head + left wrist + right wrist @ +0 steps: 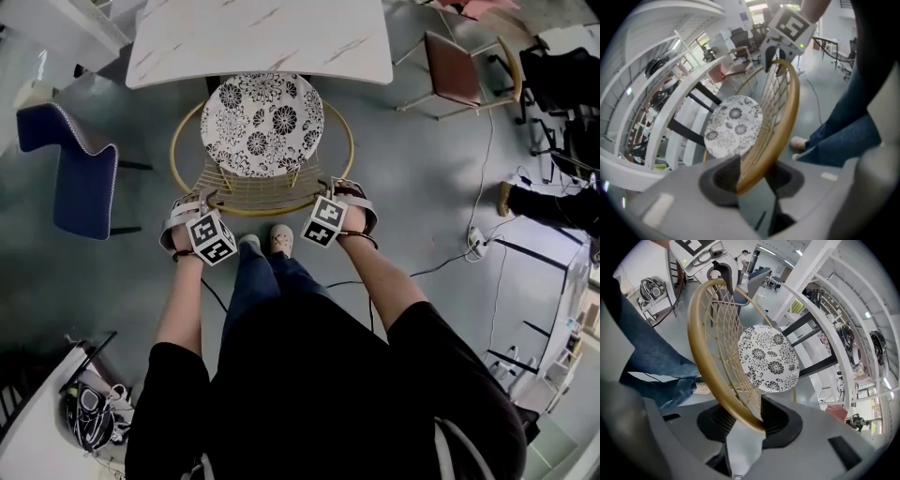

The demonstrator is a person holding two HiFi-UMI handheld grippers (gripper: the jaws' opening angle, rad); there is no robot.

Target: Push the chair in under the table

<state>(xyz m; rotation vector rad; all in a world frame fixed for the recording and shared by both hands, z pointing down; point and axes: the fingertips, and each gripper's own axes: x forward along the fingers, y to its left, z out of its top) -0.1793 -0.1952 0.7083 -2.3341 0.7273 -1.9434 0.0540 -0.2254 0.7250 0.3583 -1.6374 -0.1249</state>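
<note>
One blue chair, one brown chair flank the gold chair

**Around the room**

A blue chair stands at the left on the grey floor, well apart from a brown chair with a pale frame at the upper right. A thin cable runs down to a white power strip. Black office chairs crowd the right edge. A black-and-white bundle lies at the lower left.

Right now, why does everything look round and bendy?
Left gripper view: the wide lens bulges everything, corners go black, the chair rim blurs close up. Right gripper view: same bulge, rim sharper. Head view: table edges nearly straight, light even.
</note>
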